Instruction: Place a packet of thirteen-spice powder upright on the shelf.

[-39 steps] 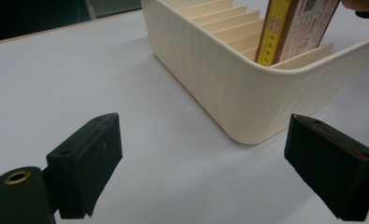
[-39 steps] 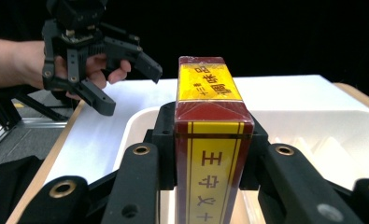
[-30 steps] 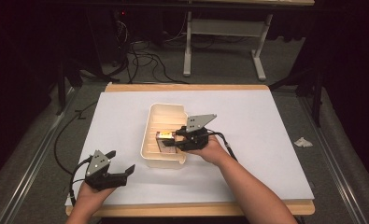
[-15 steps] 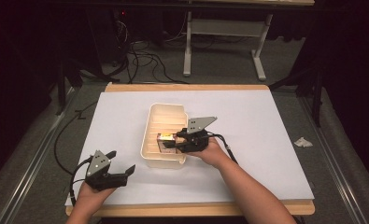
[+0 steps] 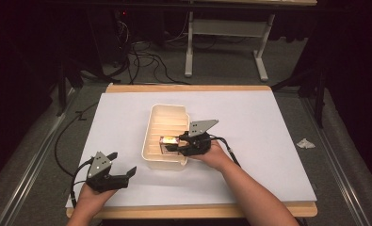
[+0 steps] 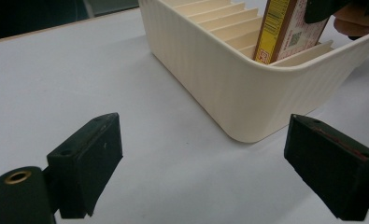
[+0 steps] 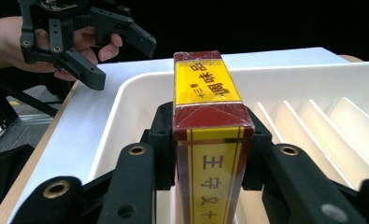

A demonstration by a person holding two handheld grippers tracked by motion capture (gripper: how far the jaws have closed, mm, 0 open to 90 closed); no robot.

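A cream slotted tray (image 5: 159, 162) stands mid-table on the white sheet. My right gripper (image 5: 174, 145) is shut on a red and yellow box (image 7: 209, 116), holding it upright over the tray's near end, between the dividers. The same box (image 6: 289, 28) rises out of the tray (image 6: 219, 79) in the left gripper view. My left gripper (image 5: 122, 165) rests open near the table's front left, its jaws wide apart with nothing between them; it also shows far off as the left gripper (image 7: 112, 51) in the right gripper view.
The white sheet (image 5: 268, 127) covers a wooden table top with free room right of the tray. A crumpled white scrap (image 5: 305, 143) lies on the floor to the right. Cables and a metal frame (image 5: 221, 28) stand beyond the far edge.
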